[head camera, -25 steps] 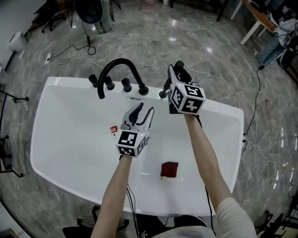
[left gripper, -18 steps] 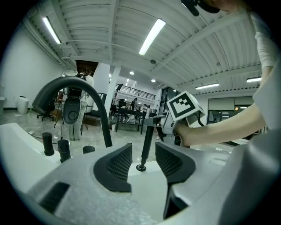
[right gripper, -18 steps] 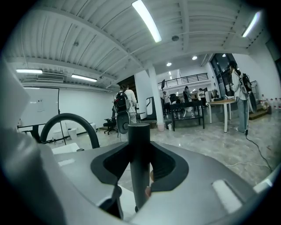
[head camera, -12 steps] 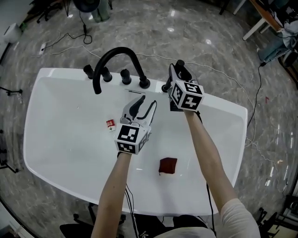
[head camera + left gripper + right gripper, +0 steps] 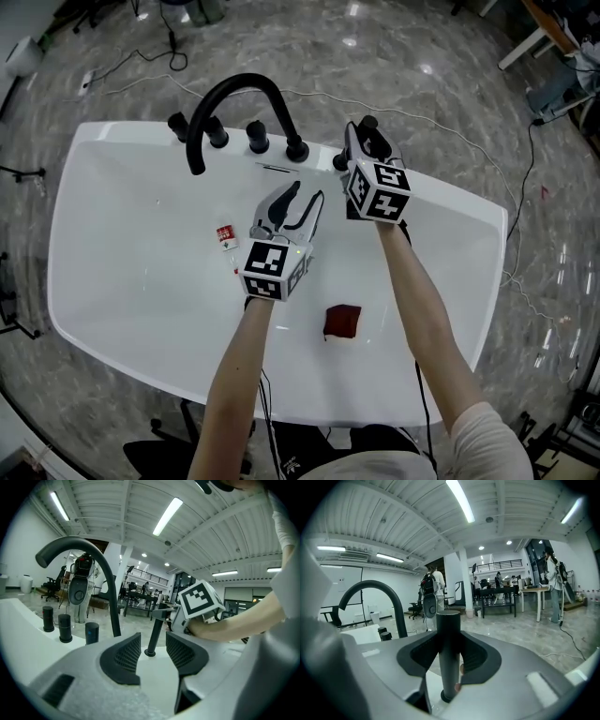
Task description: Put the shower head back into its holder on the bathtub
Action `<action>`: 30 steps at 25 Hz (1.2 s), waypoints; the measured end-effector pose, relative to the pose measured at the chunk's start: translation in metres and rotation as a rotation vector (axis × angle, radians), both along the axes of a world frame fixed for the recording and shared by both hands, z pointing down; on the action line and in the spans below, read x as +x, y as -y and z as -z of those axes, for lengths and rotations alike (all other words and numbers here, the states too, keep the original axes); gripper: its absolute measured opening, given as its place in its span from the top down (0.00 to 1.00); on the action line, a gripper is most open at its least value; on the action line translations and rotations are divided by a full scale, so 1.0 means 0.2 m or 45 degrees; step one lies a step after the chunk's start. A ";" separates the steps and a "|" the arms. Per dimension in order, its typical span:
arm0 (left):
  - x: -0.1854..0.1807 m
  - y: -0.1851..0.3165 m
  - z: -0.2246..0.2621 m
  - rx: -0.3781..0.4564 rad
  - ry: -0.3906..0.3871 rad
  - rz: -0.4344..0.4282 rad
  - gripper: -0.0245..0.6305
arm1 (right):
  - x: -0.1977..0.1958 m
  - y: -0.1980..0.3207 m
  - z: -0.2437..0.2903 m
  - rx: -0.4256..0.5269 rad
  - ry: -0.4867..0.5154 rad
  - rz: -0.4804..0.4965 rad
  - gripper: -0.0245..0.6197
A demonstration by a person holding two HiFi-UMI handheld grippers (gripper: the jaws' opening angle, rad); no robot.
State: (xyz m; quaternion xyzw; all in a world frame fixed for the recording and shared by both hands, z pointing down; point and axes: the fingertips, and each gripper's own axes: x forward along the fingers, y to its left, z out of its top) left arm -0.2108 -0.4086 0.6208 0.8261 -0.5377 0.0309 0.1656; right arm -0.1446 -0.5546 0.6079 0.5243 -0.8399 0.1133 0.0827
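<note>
The shower head is a slim black rod standing upright at the bathtub's far rim. Its lower end meets a small round black holder right of the faucet. My right gripper is shut on the rod, and in the right gripper view both pads press the shower head from either side. My left gripper hovers over the tub just left of it, open and holding nothing. In the left gripper view the shower head rises beyond the open left gripper, with the right gripper's marker cube beside it.
A curved black faucet and several black knobs line the far rim. A dark red block and a small red-and-white item lie on the tub floor. Cables run over the marble floor behind.
My right gripper has come down with the shower head, so the rod's lower end now sits closer to the holder on the rim. The left gripper sank slightly and stayed open.
</note>
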 end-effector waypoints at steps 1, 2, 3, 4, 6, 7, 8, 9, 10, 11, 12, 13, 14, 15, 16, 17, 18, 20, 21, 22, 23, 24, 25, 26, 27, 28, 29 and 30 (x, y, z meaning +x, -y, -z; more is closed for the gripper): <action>-0.01 0.00 -0.01 -0.007 -0.011 0.016 0.71 | 0.00 -0.02 -0.01 -0.001 -0.006 0.003 0.75; -0.02 0.00 -0.01 -0.011 -0.021 0.031 0.71 | -0.01 -0.02 -0.02 -0.008 -0.018 0.011 0.75; -0.03 0.00 0.00 -0.012 -0.034 0.046 0.71 | -0.01 -0.02 -0.02 -0.026 -0.030 0.018 0.75; -0.03 0.00 0.01 -0.011 -0.048 0.059 0.71 | -0.02 -0.02 -0.03 -0.058 -0.036 0.023 0.75; -0.02 0.00 0.05 -0.009 -0.072 0.072 0.71 | -0.04 -0.01 -0.04 -0.158 -0.048 0.044 0.75; -0.02 0.00 0.07 -0.005 -0.077 0.069 0.71 | -0.04 -0.01 -0.05 -0.210 -0.062 0.063 0.75; -0.02 -0.01 0.10 -0.001 -0.079 0.062 0.71 | -0.05 -0.01 -0.05 -0.252 -0.081 0.082 0.75; -0.02 -0.01 0.14 0.004 -0.079 0.054 0.71 | -0.06 -0.02 -0.05 -0.279 -0.098 0.095 0.75; -0.02 -0.01 0.18 0.010 -0.075 0.049 0.74 | -0.05 -0.03 -0.04 -0.292 -0.108 0.099 0.75; -0.03 -0.01 0.22 0.020 -0.069 0.051 0.78 | -0.05 -0.04 -0.02 -0.297 -0.104 0.094 0.75; -0.04 -0.01 0.27 0.032 -0.062 0.057 0.81 | -0.04 -0.05 0.01 -0.299 -0.088 0.083 0.75; -0.05 -0.01 0.32 0.046 -0.058 0.066 0.84 | -0.03 -0.06 0.04 -0.302 -0.065 0.070 0.74; -0.06 -0.01 0.38 0.062 -0.056 0.075 0.87 | -0.02 -0.08 0.08 -0.300 -0.039 0.055 0.74; -0.07 -0.01 0.45 0.075 -0.056 0.081 0.92 | 0.00 -0.09 0.13 -0.292 -0.013 0.039 0.76; -0.07 -0.02 0.51 0.084 -0.054 0.079 0.96 | 0.01 -0.10 0.18 -0.281 0.012 0.024 0.77; -0.06 -0.03 0.57 0.090 -0.045 0.069 0.96 | 0.04 -0.11 0.25 -0.269 0.033 0.010 0.79; -0.04 -0.05 0.64 0.099 -0.029 0.057 0.96 | 0.06 -0.14 0.31 -0.260 0.046 -0.001 0.81; 0.00 -0.10 0.79 0.132 -0.007 0.043 0.96 | 0.12 -0.21 0.45 -0.243 0.045 -0.013 0.87; 0.02 -0.14 0.87 0.155 -0.017 0.050 0.96 | 0.15 -0.27 0.53 -0.227 0.039 -0.012 0.92; 0.02 -0.19 0.96 0.181 -0.041 0.066 0.96 | 0.17 -0.32 0.62 -0.201 0.041 -0.006 0.96; 0.03 -0.25 1.04 0.206 -0.073 0.086 0.96 | 0.19 -0.38 0.72 -0.168 0.052 0.005 0.96; 0.04 -0.31 1.12 0.227 -0.101 0.106 0.96 | 0.21 -0.45 0.81 -0.134 0.069 0.018 0.96; 0.06 -0.38 1.18 0.243 -0.119 0.128 0.96 | 0.25 -0.53 0.90 -0.104 0.087 0.029 0.96; 0.08 -0.44 1.23 0.255 -0.130 0.155 0.96 | 0.30 -0.62 0.99 -0.080 0.110 0.037 0.96; 0.10 -0.51 1.27 0.265 -0.140 0.190 0.96 | 0.35 -0.73 1.07 -0.068 0.144 0.043 0.96; 0.12 -0.58 1.32 0.277 -0.151 0.226 0.96 | 0.41 -0.85 1.14 -0.068 0.196 0.047 0.96; 0.14 -0.64 1.37 0.293 -0.152 0.254 0.96 | 0.46 -0.97 1.21 -0.077 0.267 0.049 0.96; 0.17 -0.71 1.42 0.314 -0.135 0.266 0.96 | 0.51 -1.09 1.28 -0.086 0.345 0.048 0.96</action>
